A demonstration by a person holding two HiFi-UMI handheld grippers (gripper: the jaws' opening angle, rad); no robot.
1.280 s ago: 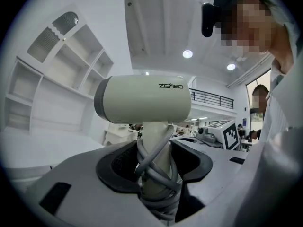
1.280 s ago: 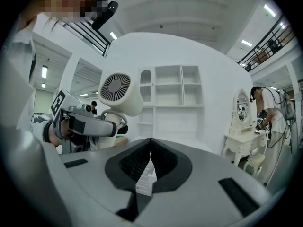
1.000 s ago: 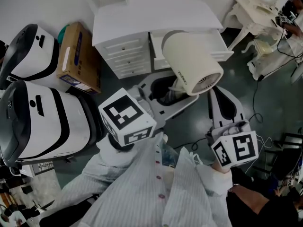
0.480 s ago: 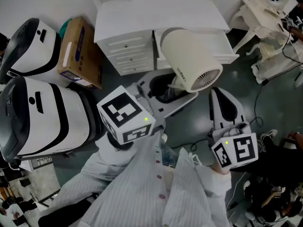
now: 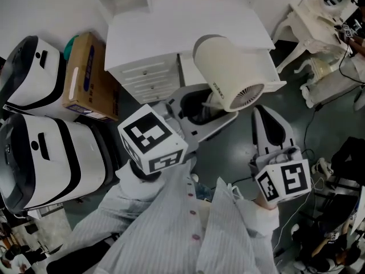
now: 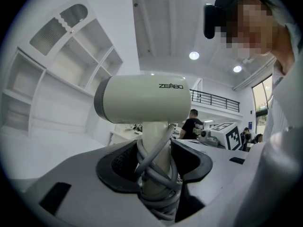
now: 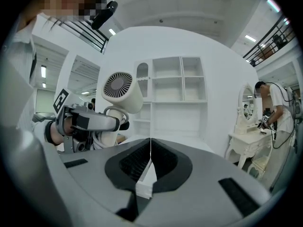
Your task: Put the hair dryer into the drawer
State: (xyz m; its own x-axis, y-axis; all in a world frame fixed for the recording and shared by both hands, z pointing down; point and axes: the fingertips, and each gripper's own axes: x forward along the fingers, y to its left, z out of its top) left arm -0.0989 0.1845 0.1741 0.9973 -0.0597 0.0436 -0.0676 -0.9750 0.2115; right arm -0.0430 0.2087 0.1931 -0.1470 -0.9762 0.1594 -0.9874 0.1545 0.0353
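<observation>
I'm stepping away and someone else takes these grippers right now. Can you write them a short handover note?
Left gripper: shut on the handle of the hair dryer, which stands upright with its cord wrapped round the handle.
Right gripper: shut, empty, beside it.
White dresser is ahead; the drawers in view look closed.
Done: dryer picked up.
Left: open a drawer, lay the dryer in.

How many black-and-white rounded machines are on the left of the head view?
2 machines: upper machine beside the cardboard box; lower machine directly below it. Others may be out of frame.
</observation>
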